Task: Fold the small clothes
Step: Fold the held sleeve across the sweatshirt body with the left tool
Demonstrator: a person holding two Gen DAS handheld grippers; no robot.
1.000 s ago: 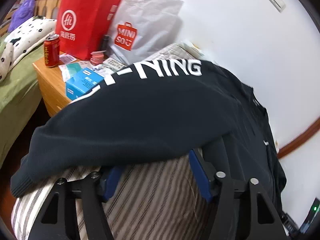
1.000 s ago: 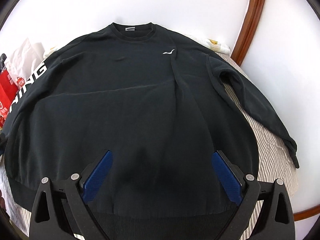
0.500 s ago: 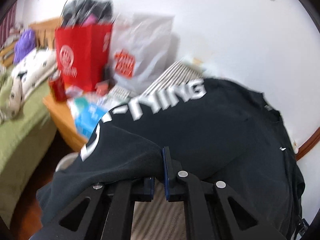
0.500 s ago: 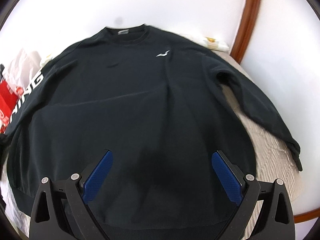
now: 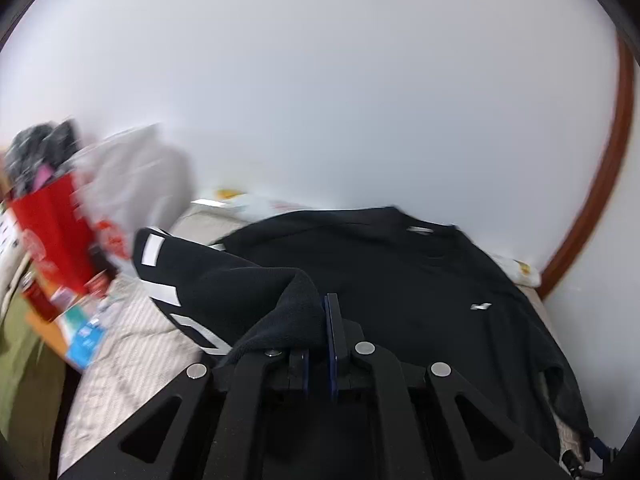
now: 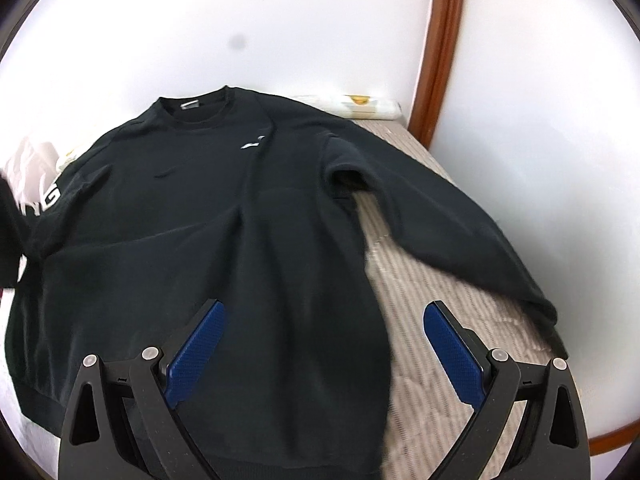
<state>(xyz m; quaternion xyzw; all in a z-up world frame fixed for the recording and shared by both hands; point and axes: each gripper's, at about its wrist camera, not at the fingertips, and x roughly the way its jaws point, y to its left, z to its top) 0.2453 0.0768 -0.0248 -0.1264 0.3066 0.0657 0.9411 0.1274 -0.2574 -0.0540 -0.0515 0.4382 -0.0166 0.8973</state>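
A black sweatshirt lies chest up on a striped bed cover, neck towards the wall. Its white-lettered sleeve is lifted off the bed and carried in over the body. My left gripper is shut on that sleeve's cuff, which drapes over the left finger. The other sleeve lies stretched out to the right on the cover. My right gripper hangs open above the sweatshirt's right side near the hem, nothing between its blue pads.
White walls stand close behind the bed, with a brown wooden trim at the right. A red bag, a grey bag and small boxes crowd a bedside table at the left. A folded white item lies by the wall.
My left gripper closed on the lettered sleeve's cuff, then rose and swung right over the sweatshirt with it. The right gripper drifted right, staying open.
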